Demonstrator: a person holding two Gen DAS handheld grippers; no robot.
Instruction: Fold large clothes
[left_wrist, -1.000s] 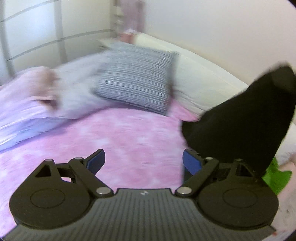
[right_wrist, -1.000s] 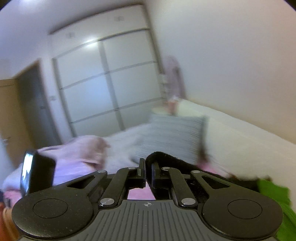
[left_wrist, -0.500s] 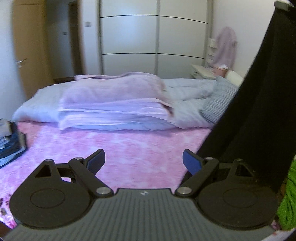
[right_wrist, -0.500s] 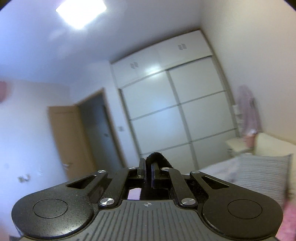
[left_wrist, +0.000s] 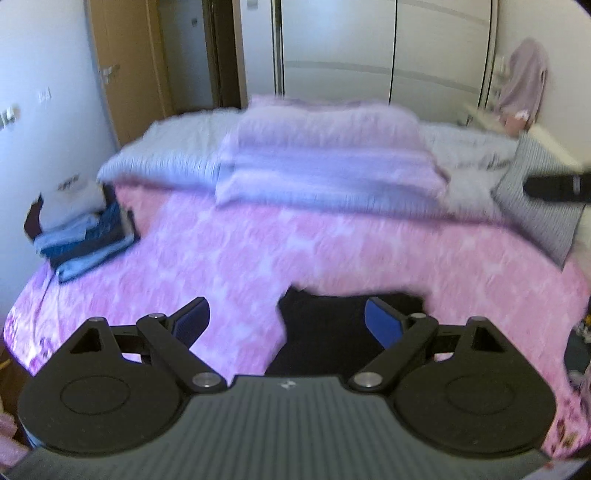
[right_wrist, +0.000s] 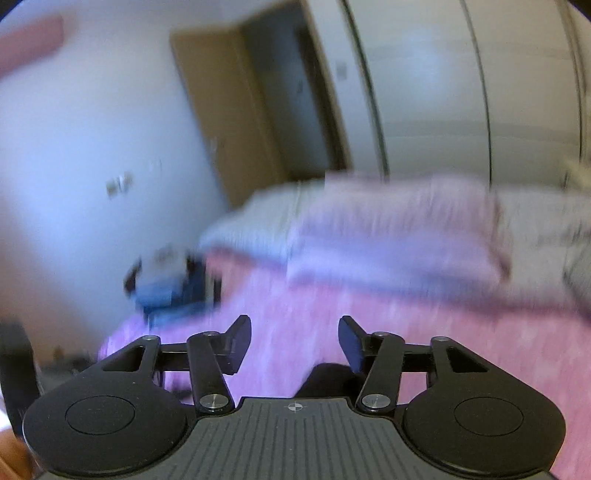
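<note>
Left tool: your left tool is spread wide and grips nothing. Its blue pads are far from each other, and the right one shows in front of the black cloth.

Right tool: this one is also released, with a clear gap between the two fingers. Nothing is between them.

Black garment: it lies on the pink bedspread, at the near edge of the bed, directly under your left tool. In the right wrist view only a small dark part shows below the right finger. How much of it is spread flat, I cannot tell, because the tool body hides most of it.

How it will handle: I judge it is soft, limp and rather light. It will sag and hang down when lifted, and it can slip if you pinch only a thin edge.

Where to take hold: take a corner or a hem, with a small bunch of cloth between the pads, one tool on each side, so the cloth stays stretched.

Other things: a stack of folded clothes is at the left side of the bed, well apart. A striped pillow and folded bedding are at the far side.

Picture quality: both views are blurred.
</note>
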